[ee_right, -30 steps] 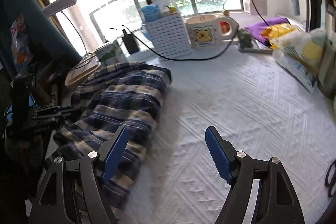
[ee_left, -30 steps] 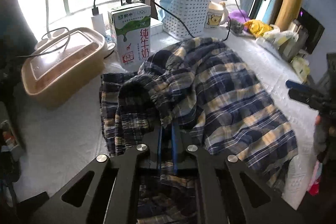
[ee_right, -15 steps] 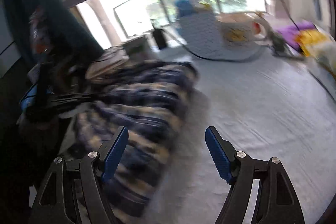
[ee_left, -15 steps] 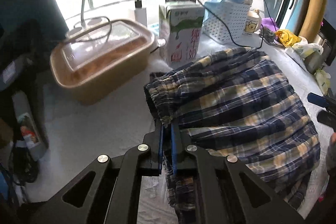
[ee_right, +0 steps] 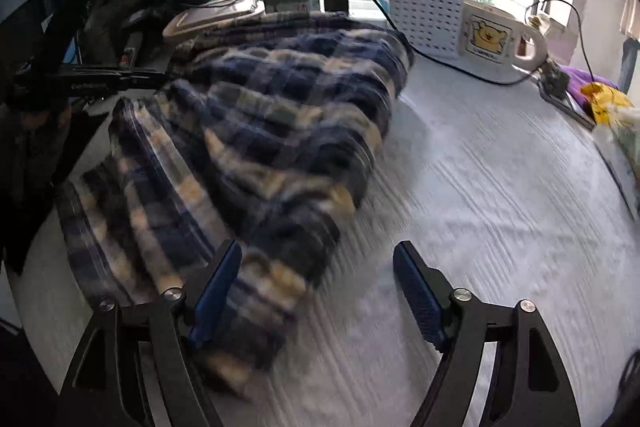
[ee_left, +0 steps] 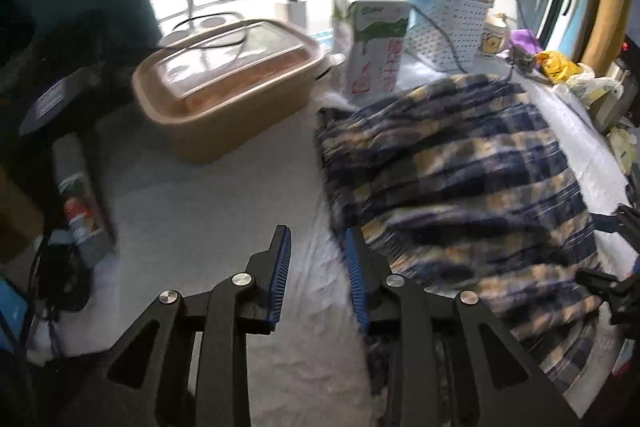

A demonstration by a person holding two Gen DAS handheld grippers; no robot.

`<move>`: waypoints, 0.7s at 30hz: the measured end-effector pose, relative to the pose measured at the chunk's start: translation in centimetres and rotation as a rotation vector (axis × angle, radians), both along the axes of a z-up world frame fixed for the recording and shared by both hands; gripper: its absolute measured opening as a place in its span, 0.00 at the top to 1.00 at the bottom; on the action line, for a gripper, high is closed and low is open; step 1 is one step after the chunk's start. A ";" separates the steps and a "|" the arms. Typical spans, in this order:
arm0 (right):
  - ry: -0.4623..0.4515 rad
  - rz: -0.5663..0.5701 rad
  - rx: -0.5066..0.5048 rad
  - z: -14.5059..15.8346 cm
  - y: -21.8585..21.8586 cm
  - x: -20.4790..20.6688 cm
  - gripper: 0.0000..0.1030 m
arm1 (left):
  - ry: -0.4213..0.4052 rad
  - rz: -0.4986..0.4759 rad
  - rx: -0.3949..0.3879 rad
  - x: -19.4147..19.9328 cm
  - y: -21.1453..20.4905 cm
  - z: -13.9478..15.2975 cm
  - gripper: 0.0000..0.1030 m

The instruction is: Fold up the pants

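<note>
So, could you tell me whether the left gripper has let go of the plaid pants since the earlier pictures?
Yes. The left gripper has just been opening, and only white cloth shows between its jaws. The pants now lie to its right, in front of the milk carton.

The pants (ee_left: 460, 179) are navy, cream and yellow plaid on a white textured cloth (ee_right: 500, 187). Upper left sits a tan tub (ee_left: 228, 91); the carton (ee_left: 374, 47) is white, green and red.

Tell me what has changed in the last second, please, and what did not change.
The left gripper let go of the plaid pants: its jaws have just been opening, with only white cloth between them. The pants now lie folded on the table. The right gripper stayed open and empty; the milk carton did not move.
</note>
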State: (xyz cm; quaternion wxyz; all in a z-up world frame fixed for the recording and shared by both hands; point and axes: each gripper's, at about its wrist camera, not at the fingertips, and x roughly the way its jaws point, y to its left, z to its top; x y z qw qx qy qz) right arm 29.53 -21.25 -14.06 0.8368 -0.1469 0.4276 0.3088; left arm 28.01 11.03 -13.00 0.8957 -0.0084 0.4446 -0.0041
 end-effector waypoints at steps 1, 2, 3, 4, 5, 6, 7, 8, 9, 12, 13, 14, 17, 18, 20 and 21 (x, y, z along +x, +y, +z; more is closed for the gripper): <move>0.000 0.003 -0.006 0.1 -0.3 -0.4 0.21 | 0.006 0.012 0.004 -0.3 0.3 -0.1 0.73; -0.002 0.007 -0.012 0.1 -0.6 -0.7 0.21 | 0.015 0.024 0.005 -0.6 0.7 -0.3 0.73; -0.004 0.012 -0.017 0.1 -0.8 -1.2 0.21 | 0.018 0.031 0.006 -0.9 1.0 -0.4 0.73; -0.003 0.014 -0.017 0.2 -0.9 -1.5 0.21 | 0.023 0.044 0.011 -1.4 1.2 -0.4 0.73; 0.002 0.014 -0.016 0.2 -1.0 -1.8 0.21 | 0.026 0.051 0.017 -1.7 1.2 -0.3 0.73; 0.010 0.017 -0.017 0.2 -1.4 -2.1 0.20 | 0.021 0.050 0.020 -2.1 1.1 0.0 0.73; 0.012 0.016 -0.018 0.1 -1.6 -2.4 0.19 | 0.012 0.045 0.020 -2.4 0.7 0.3 0.73; 0.015 0.016 -0.019 0.2 -1.8 -2.6 0.19 | -0.009 0.029 0.003 -3.2 0.3 1.0 0.73; 0.015 0.014 -0.018 0.3 -2.1 -2.8 0.19 | -0.021 0.016 -0.011 -3.6 0.0 1.4 0.73; 0.021 -0.008 0.001 0.8 -2.6 -3.0 0.19 | -0.081 -0.062 -0.060 -5.3 -2.2 3.0 0.73; 0.015 -0.014 0.010 1.0 -2.7 -3.0 0.19 | -0.092 -0.078 -0.065 -5.5 -2.7 3.1 0.73; 0.007 -0.019 0.021 1.4 -2.7 -2.9 0.19 | -0.105 -0.108 -0.065 -5.6 -3.7 3.0 0.73; -0.027 -0.025 0.063 2.4 -2.3 -2.4 0.19 | -0.067 -0.117 0.000 -4.5 -5.3 1.4 0.72; -0.039 -0.028 0.072 2.7 -2.0 -2.2 0.19 | -0.056 -0.111 0.014 -4.3 -5.4 0.9 0.72; -0.057 -0.038 0.082 3.0 -1.3 -1.5 0.19 | 0.004 -0.093 0.034 -3.6 -5.5 -0.4 0.72; -0.058 -0.039 0.090 2.9 -1.0 -1.2 0.19 | 0.018 -0.083 0.035 -3.6 -5.4 -0.8 0.72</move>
